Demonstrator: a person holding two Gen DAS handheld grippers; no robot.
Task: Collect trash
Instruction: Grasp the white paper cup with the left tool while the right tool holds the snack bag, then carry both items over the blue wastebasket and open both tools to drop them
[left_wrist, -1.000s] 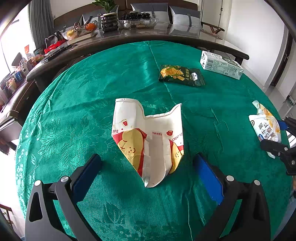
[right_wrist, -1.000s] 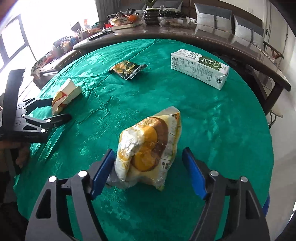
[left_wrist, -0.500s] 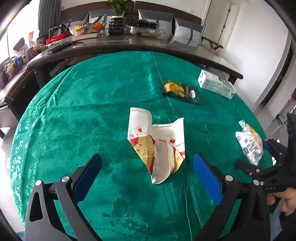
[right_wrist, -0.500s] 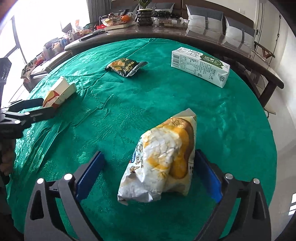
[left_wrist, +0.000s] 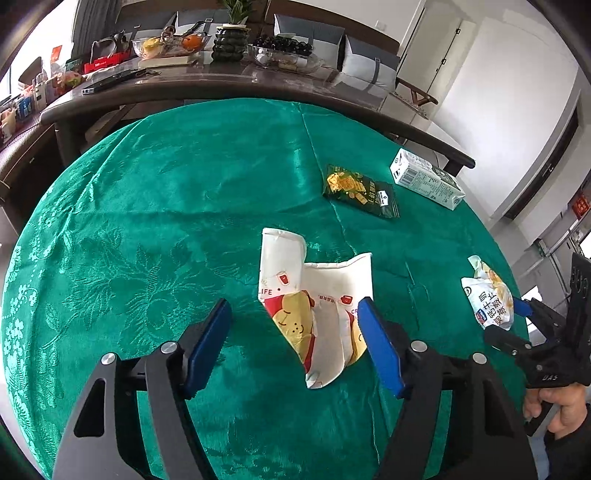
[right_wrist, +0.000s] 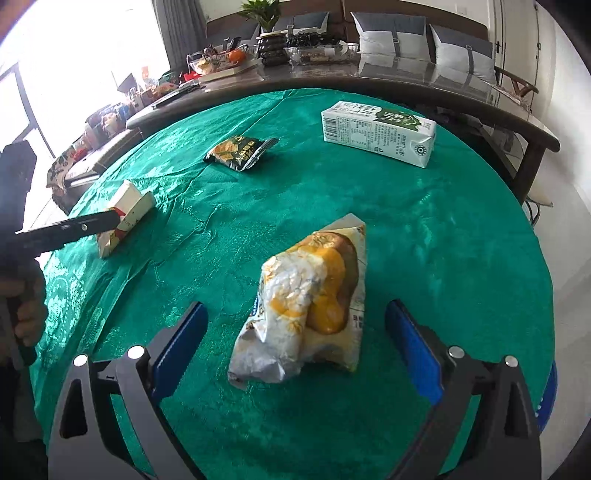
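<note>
Trash lies scattered on the green tablecloth, and each of our grippers has one piece lined up. Our left gripper is spread, its right pad touching or nearly touching the edge of the flattened paper cup, its left pad well clear. The cup lies straight ahead between the pads, its long axis running away from us and tilted a little leftward, so closing would pinch it across its width.

Our right gripper is also spread wide, with the crumpled snack bag sitting between the pads and touching neither. Its long axis runs forward and to the right.

Farther off, nearer our right gripper, lie the dark green wrapper and the milk carton, well apart from both. We judge each gripper best placed for its own piece.
</note>
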